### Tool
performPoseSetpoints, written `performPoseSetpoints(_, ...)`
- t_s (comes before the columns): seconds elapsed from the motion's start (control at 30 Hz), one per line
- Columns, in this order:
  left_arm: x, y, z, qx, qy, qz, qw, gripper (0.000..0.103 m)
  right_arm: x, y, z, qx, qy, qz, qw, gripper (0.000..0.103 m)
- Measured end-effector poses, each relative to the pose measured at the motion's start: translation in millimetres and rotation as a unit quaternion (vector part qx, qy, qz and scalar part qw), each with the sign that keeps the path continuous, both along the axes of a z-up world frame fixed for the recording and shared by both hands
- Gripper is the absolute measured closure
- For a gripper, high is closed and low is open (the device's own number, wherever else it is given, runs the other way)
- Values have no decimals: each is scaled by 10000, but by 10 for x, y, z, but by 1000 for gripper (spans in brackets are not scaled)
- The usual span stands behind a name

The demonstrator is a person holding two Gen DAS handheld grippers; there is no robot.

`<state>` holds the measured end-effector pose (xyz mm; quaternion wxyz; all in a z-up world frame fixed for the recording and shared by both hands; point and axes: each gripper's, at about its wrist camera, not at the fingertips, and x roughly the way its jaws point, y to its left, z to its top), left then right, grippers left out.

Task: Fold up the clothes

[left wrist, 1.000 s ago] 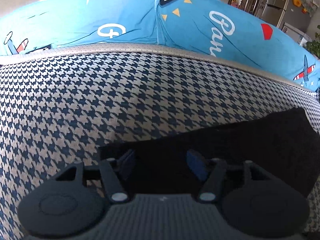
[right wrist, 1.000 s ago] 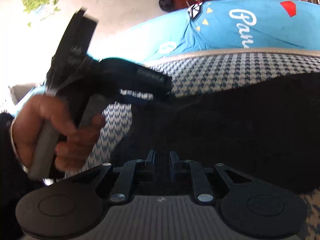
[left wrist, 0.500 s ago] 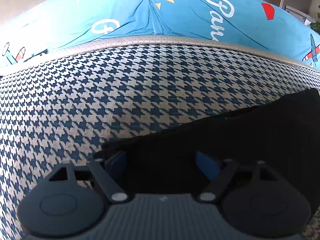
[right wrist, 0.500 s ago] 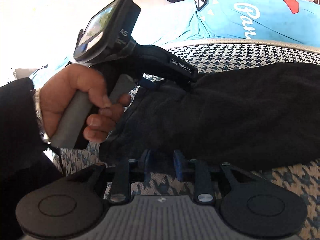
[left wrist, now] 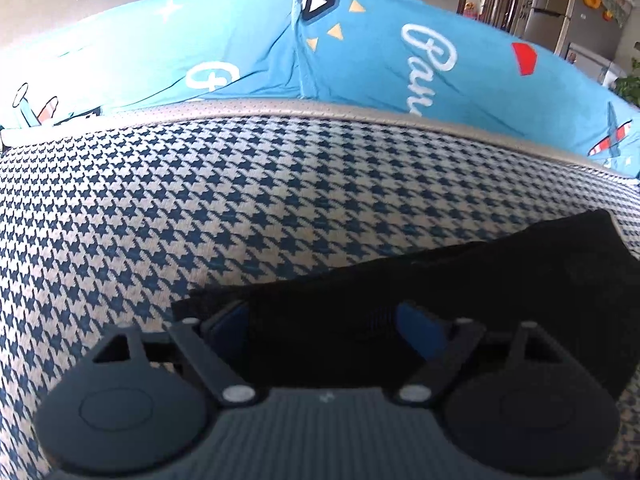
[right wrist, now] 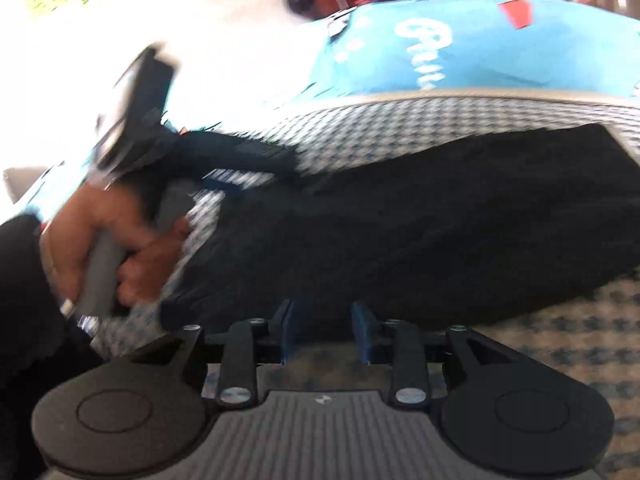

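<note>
A black garment (left wrist: 460, 296) lies folded on a houndstooth cushion (left wrist: 200, 216). My left gripper (left wrist: 324, 320) is open, its blue pads astride the garment's near left corner. In the right wrist view the same garment (right wrist: 420, 232) stretches across the cushion (right wrist: 560, 336). My right gripper (right wrist: 323, 316) is open at the garment's near edge, holding nothing. The left gripper (right wrist: 248, 160) shows there too, held in a hand at the garment's left end. The right wrist view is blurred.
A bright blue printed cover (left wrist: 360, 52) runs along the far edge of the cushion, behind a grey piped border (left wrist: 320, 110). A fridge and cabinets (left wrist: 560, 4) stand at the far right. Bare houndstooth cushion lies left of the garment.
My right gripper has opened and let go of the garment's near edge, pulling back a little. My left gripper stays open over the garment's corner, with the camera tilted slightly.
</note>
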<state>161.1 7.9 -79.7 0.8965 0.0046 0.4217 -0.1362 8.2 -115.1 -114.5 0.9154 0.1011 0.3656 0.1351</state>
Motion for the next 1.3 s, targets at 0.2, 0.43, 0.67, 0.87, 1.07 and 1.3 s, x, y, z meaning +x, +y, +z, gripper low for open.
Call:
performPoseSetpoints(0.2,-162,-186,53,-17,-136,-267,9995,12,174,-471,196,-208,-164,-435,9987,66)
performPoseSetpoints(0.43,-273,-401,-4,197,-187,-570,9980,9,360,-1114,342,-256,-167,-922,9953,62)
performPoseSetpoints(0.67,-349,-533,-96,436,-203,-731,9962,1,540,-1795,320,-449,-261,-1757,9831,54)
performPoseSetpoints(0.87,-373,-640,-172,390,-45,-854,9956,0,557,-2247,164,-380,45,-2166,9755,51)
performPoseSetpoints(1.07,-375,-697,-220,413,12,-933,9948,0,678,-2380,45,-332,79,-2158,9758,45)
performPoseSetpoints(1.3,-346,-723,-244,451,51,-938,9946,0,848,-2440,-113,-427,197,-2035,9779,44)
